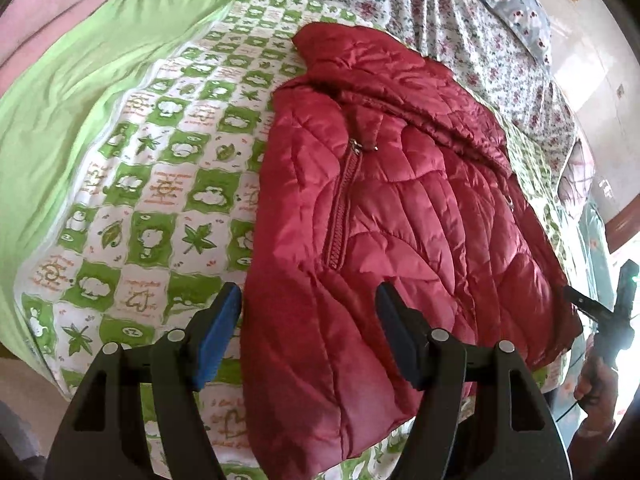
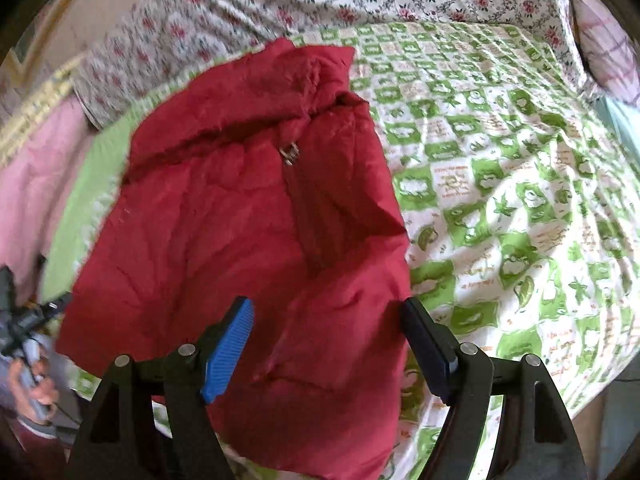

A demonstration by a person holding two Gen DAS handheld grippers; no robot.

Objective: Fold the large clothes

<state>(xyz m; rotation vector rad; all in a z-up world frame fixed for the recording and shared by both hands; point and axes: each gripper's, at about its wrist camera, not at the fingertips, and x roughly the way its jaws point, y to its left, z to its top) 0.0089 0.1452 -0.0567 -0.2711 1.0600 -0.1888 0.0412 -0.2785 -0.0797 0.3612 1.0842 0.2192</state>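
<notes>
Both grippers, left (image 1: 310,332) and right (image 2: 326,346), spread wide, grasping nothing. Red quilted puffer jacket (image 1: 400,216) zipped, lying narrow on green-checked bedspread (image 1: 160,184); sleeves apparently tucked. Likely remaining: bottom-to-collar fold.

The red quilted jacket (image 1: 400,200) lies flat on the green-and-white checked quilt (image 1: 160,184), taking up the near right part of the bed in the left wrist view. Left of it the quilt is open and flat as far as the plain green fold (image 1: 80,92), which rises in a soft ridge. Beyond the collar, the floral bedding (image 1: 460,20) bunches up and closes the far side. In the right wrist view a wide stretch of bare quilt (image 2: 500,168) runs to the right of the jacket (image 2: 248,220) (wrinkled, but low). Both grippers' jaws stand wide apart above the jacket's near hem.
</notes>
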